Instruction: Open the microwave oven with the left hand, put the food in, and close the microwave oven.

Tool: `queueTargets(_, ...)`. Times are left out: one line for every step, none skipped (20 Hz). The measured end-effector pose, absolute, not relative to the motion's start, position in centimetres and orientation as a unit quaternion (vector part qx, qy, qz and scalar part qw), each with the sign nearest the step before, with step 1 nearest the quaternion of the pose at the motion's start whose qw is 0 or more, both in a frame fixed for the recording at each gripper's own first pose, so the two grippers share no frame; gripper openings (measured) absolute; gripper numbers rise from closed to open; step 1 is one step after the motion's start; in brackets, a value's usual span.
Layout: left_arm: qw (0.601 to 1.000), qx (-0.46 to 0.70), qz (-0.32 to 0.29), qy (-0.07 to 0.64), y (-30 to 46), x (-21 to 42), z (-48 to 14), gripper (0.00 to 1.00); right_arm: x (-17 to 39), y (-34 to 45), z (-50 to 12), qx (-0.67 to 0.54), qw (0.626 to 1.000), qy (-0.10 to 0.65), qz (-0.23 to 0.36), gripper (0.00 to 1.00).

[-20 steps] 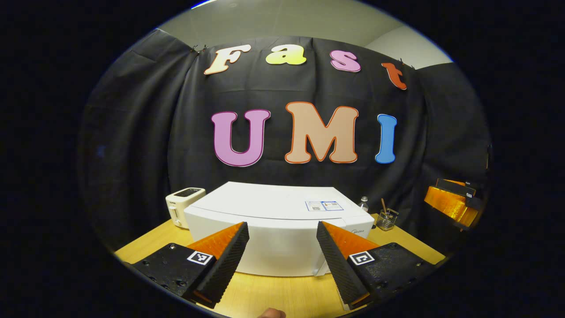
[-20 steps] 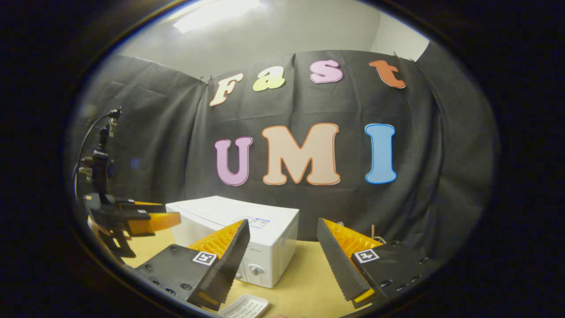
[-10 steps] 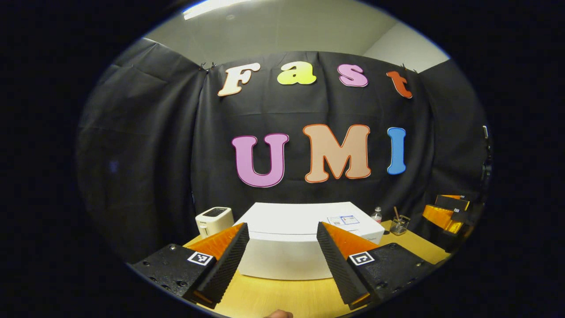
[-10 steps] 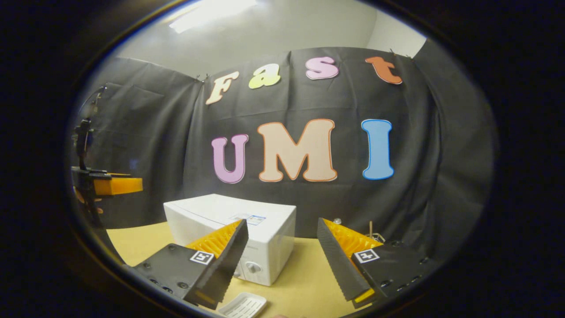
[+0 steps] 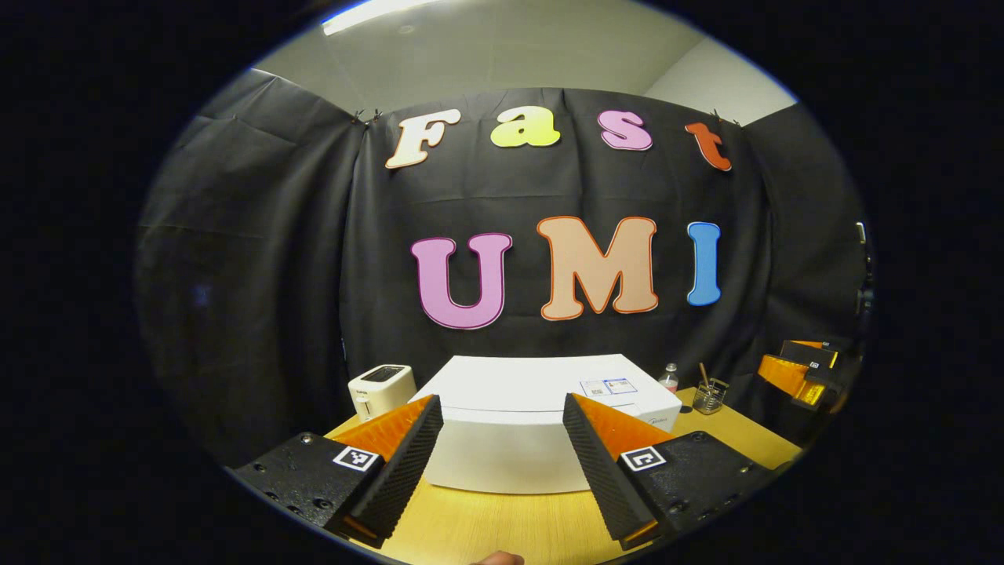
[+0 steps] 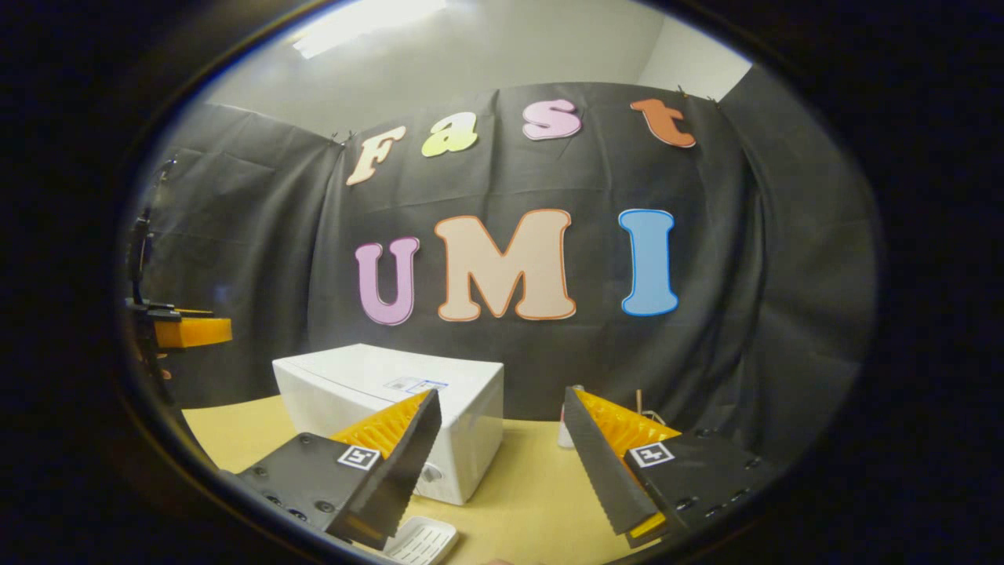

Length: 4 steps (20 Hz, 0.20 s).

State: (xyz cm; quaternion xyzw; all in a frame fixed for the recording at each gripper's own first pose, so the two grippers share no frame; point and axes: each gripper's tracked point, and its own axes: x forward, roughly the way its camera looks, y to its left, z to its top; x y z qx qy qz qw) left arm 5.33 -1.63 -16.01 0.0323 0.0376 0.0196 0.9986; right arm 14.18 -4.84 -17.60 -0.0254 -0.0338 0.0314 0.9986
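Left tool point(image 5: 502, 463): fingers spread wide, nothing between them, hanging above the worktop point(image 5: 502, 526) in front of the microwave oven point(image 5: 541, 424).
Right tool point(image 6: 502, 463): fingers wide apart too, holding nothing, off the microwave oven's right front corner.
White tray point(image 6: 420, 540): on the worktop just in front of the microwave oven's control end, half cut off by the bottom of the right gripper view; whether any food lies in it is too hard to make out.
Microwave oven: white box in the middle of the worktop, door closed; its front is partly hidden behind both fingers in the left gripper view.
Knob point(image 6: 429, 473): barely peeking out beside the right tool's finger, low on the microwave oven's front.
Toaster point(image 5: 382, 390): small and white, left of the microwave oven.
Glass jar point(image 5: 710, 396): right of the microwave oven with a stick in it; a small bottle point(image 5: 668, 378) stands between the two.
Hard to see: the left tool at the far left edge of the right gripper view is mostly cut off.
Change since half a second ago: in the right gripper view the microwave oven has slid a little to the left, so the right tool has swung rightward; the left gripper view is almost unchanged.
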Motion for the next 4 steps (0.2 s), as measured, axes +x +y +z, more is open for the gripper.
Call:
queueTargets(0.999, 0.033, 0.020, 0.037, -1.58, 5.28, -15.91, 0.96, 14.07, -4.99, -17.52, -0.027, 0.999, -0.036, 0.030, 0.99)
queueTargets(0.999, 0.033, 0.020, 0.036, -1.61, 5.23, -15.88, 0.96, 14.01, -5.21, -17.49, -0.027, 0.999, -0.037, 0.028, 0.99)
queueTargets(0.999, 0.032, 0.020, 0.035, -1.70, 5.17, -15.86, 0.96, 13.91, -5.34, -17.41, -0.026, 0.999, -0.039, 0.026, 0.99)
queueTargets(0.999, 0.032, 0.020, 0.033, -1.75, 5.21, -15.81, 0.96, 13.83, -5.36, -17.44, -0.025, 0.999, -0.039, 0.026, 0.99)
